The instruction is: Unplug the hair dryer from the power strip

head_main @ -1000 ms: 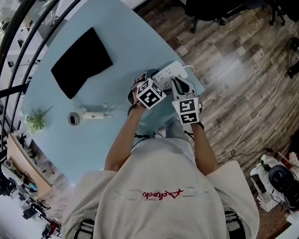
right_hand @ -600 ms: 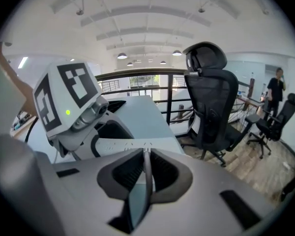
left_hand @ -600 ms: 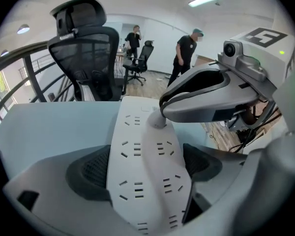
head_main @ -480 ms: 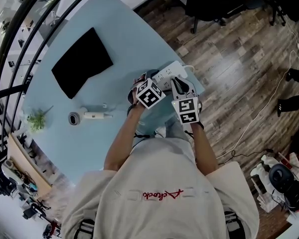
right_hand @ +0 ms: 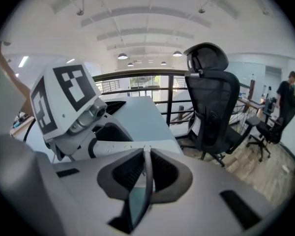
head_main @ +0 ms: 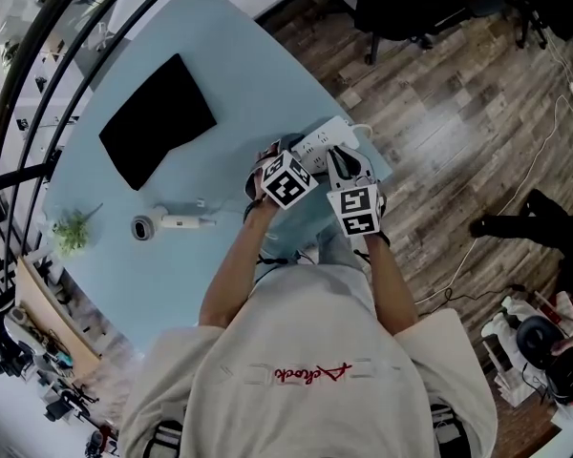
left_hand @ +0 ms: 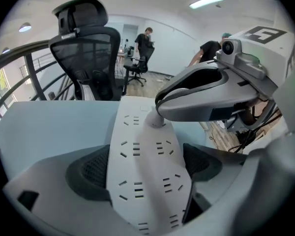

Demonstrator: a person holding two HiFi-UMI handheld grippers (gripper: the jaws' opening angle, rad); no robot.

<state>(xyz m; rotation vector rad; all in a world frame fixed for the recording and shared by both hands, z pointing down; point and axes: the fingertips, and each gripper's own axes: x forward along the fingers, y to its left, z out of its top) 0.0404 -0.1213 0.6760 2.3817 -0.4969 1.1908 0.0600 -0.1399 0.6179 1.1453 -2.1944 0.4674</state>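
Head view: a person leans over a pale blue table [head_main: 220,84]. Both bare forearms reach forward, close together, toward its far right edge.
Left hand pose: the left gripper [left_hand: 145,165] points steeply down at the table, its marker cube facing up.
Left gripper state: its jaws stand on either side of a long white plastic power strip [head_main: 325,136]. The dark ribbed pads press against the strip's two long sides, so it is clamped.
Right hand pose: the right gripper [right_hand: 146,173] sits just beside the left one, on its right. It tilts down less steeply and crosses over the strip.
Right gripper state: its jaws are drawn almost together, with only a thin pale sliver between the pads. The left gripper view shows its tip closed round a small round white plug [left_hand: 155,118].
Power strip: it lies flat at the table's far right edge, with its rows of slotted sockets facing up.
Plug: it is seated upright in a socket toward the strip's far end.
Hair dryer: a white hair dryer [head_main: 181,221] with a grey round nozzle lies on its side, well apart to the left. It is below a flat black rectangular pad [head_main: 158,117] and near a small green plant [head_main: 72,229].
Cord: I cannot trace it between dryer and plug.
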